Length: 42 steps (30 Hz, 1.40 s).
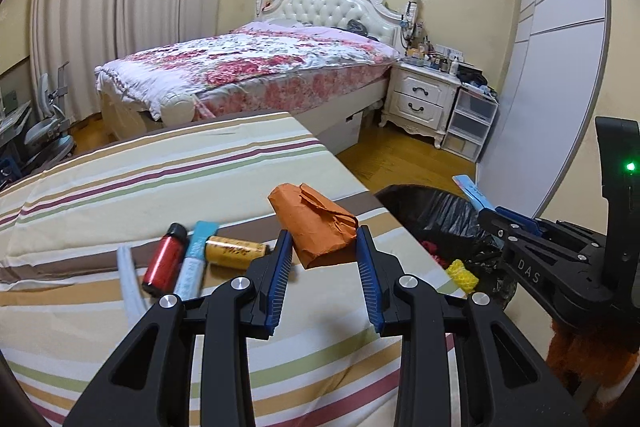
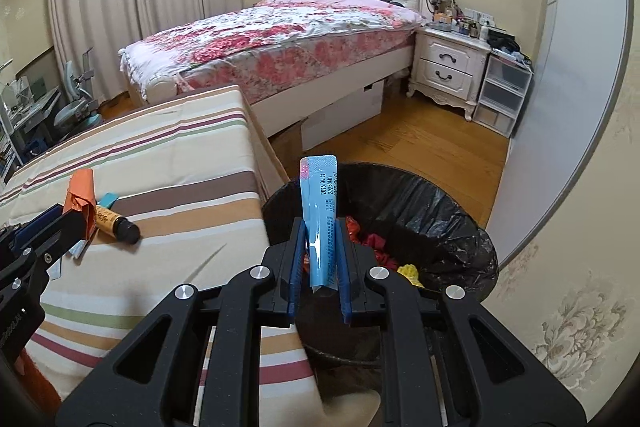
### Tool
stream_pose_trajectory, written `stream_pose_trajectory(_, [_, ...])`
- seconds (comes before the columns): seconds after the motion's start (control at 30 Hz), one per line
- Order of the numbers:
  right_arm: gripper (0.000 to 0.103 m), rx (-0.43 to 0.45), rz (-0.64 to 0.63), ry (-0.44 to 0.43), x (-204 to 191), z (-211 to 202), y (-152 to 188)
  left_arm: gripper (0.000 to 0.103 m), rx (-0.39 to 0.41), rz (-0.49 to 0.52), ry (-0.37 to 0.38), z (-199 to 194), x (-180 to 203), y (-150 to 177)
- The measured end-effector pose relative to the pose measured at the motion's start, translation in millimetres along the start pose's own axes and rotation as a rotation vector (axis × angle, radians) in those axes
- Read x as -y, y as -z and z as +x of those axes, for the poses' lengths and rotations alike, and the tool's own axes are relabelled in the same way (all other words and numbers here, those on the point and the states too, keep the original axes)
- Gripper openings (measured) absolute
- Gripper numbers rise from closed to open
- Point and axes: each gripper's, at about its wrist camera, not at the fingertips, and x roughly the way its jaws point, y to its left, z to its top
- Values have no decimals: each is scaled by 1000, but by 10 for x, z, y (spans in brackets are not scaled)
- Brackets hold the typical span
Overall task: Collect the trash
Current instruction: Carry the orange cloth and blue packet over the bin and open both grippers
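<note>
My left gripper (image 1: 323, 241) is shut on a crumpled orange paper packet (image 1: 314, 225) and holds it above the striped cloth (image 1: 120, 163); it also shows in the right wrist view (image 2: 80, 193). My right gripper (image 2: 320, 231) is shut on a blue sachet (image 2: 319, 203) over the black-lined trash bin (image 2: 432, 203). The bin (image 1: 436, 211) holds red and yellow scraps (image 1: 462, 273). On the cloth lie a red bottle (image 1: 164, 261), a light blue tube (image 1: 196, 259) and a yellow bottle (image 1: 234, 251).
A white strip (image 1: 128, 279) lies left of the red bottle. A floral bed (image 1: 256, 67), a white nightstand (image 1: 420, 99) and plastic drawers (image 1: 470, 123) stand behind. Wood floor (image 2: 420, 143) lies beyond the bin. A wardrobe (image 1: 560, 67) is at the right.
</note>
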Motion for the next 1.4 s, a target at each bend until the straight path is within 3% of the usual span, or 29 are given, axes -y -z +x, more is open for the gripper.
stream_pose_trajectory(0.37, [15, -25, 89, 40, 342, 263, 13, 34, -33, 82, 53, 490, 412, -148])
stream_pose_trajectory(0.9, [15, -55, 149, 72, 569, 566, -23, 34, -104, 134, 60, 1023, 727, -266])
stream_pose_trajectory(1.07, [20, -65, 164, 77, 626, 637, -19, 35, -123, 142, 54, 1100, 753, -255])
stream_pose_trajectory(1.23, [26, -73, 170, 81, 647, 673, -10, 56, -124, 116, 46, 1115, 740, -273])
stream_pose_trajectory(1.4, [27, -67, 170, 93, 645, 648, -9, 63, -122, 94, 44, 1103, 710, -276])
